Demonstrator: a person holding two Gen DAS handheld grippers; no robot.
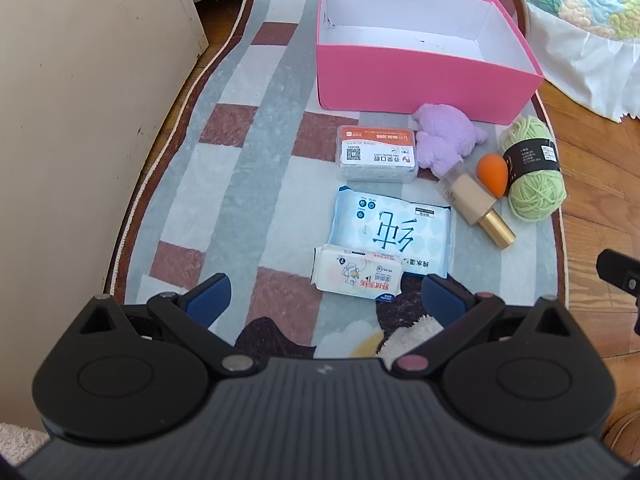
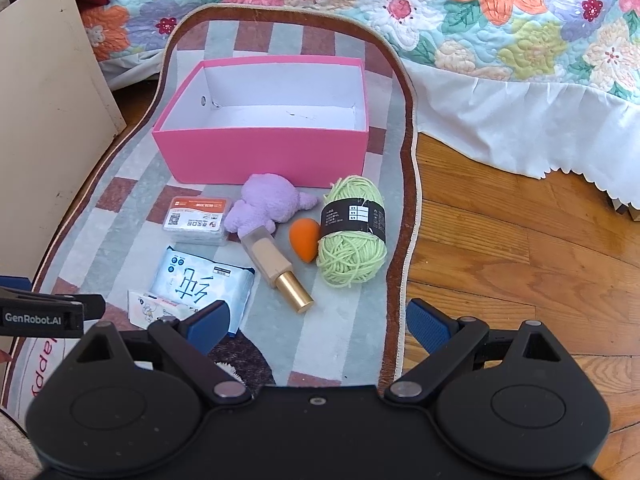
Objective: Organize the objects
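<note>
An empty pink box (image 1: 420, 84) (image 2: 264, 156) stands on the rug, white inside. In front of it lie a clear mask case (image 1: 376, 154) (image 2: 196, 220), a purple plush (image 1: 444, 138) (image 2: 268, 204), an orange sponge egg (image 1: 493, 175) (image 2: 305, 240), a green yarn ball (image 1: 534, 168) (image 2: 352, 232), a beige bottle with gold cap (image 1: 476, 206) (image 2: 280, 272), a blue wipes pack (image 1: 392, 232) (image 2: 200, 280) and a small white tissue pack (image 1: 358, 276) (image 2: 160, 308). My left gripper (image 1: 324, 300) hovers open just short of the tissue pack. My right gripper (image 2: 320, 324) hovers open near the rug's right edge, holding nothing.
A beige board (image 1: 80, 120) (image 2: 48, 120) leans at the left of the rug (image 1: 248, 184) (image 2: 352, 344). A flowered quilt with a white frill (image 2: 500, 80) (image 1: 580, 20) hangs behind and to the right. Wooden floor (image 2: 520, 280) lies right of the rug.
</note>
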